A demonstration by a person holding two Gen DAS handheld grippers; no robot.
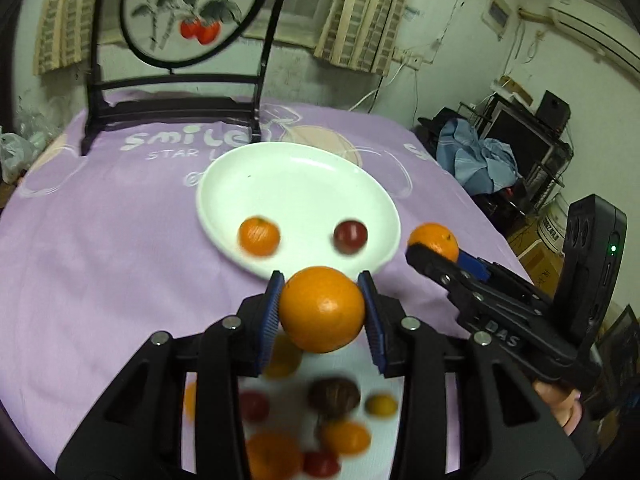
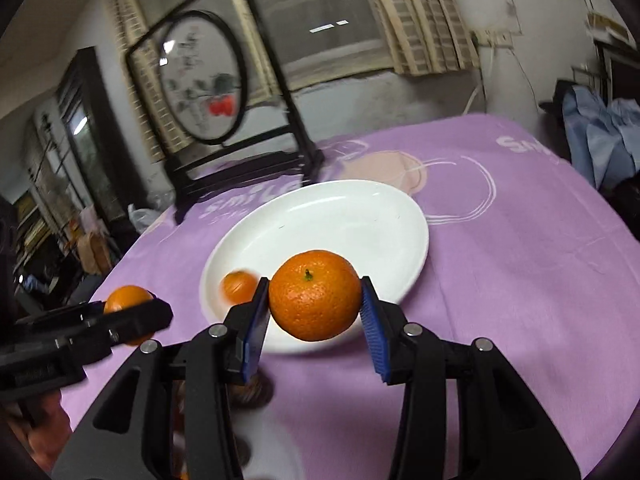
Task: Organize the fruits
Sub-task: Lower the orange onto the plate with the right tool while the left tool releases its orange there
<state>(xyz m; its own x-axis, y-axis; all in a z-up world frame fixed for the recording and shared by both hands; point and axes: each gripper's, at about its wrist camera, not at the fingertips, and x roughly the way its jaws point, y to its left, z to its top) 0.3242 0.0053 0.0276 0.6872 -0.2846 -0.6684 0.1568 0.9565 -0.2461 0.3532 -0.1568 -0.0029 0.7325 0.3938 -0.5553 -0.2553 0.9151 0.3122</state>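
Left gripper (image 1: 322, 308): jaws are pinched on a large orange (image 1: 322, 309), which is held between the blue pads (image 1: 271, 312) above the near rim of the plate.
Right gripper (image 2: 314, 300): jaws are pinched on a stemmed mandarin (image 2: 315, 295), gripped at its two sides, stem upward, in front of the plate's near edge.
Gripper relation: the right gripper (image 1: 440, 250) is seen just beside the plate's right rim; the left gripper (image 2: 132, 312) is seen left of the plate, near its rim.
White plate (image 1: 296, 184): set on the cloth ahead of both jaws; a small mandarin (image 1: 259, 236) and a dark red fruit (image 1: 350, 236) are lying apart in its near half.
Second white surface (image 1: 352, 364): below the left jaws; a blurred heap of orange, red, yellow and brown fruit (image 1: 334, 396) is held on it.
Purple tablecloth (image 1: 100, 240): printed with "smile".
Framed round screen (image 1: 188, 8): stood upright at the far edge of the table.
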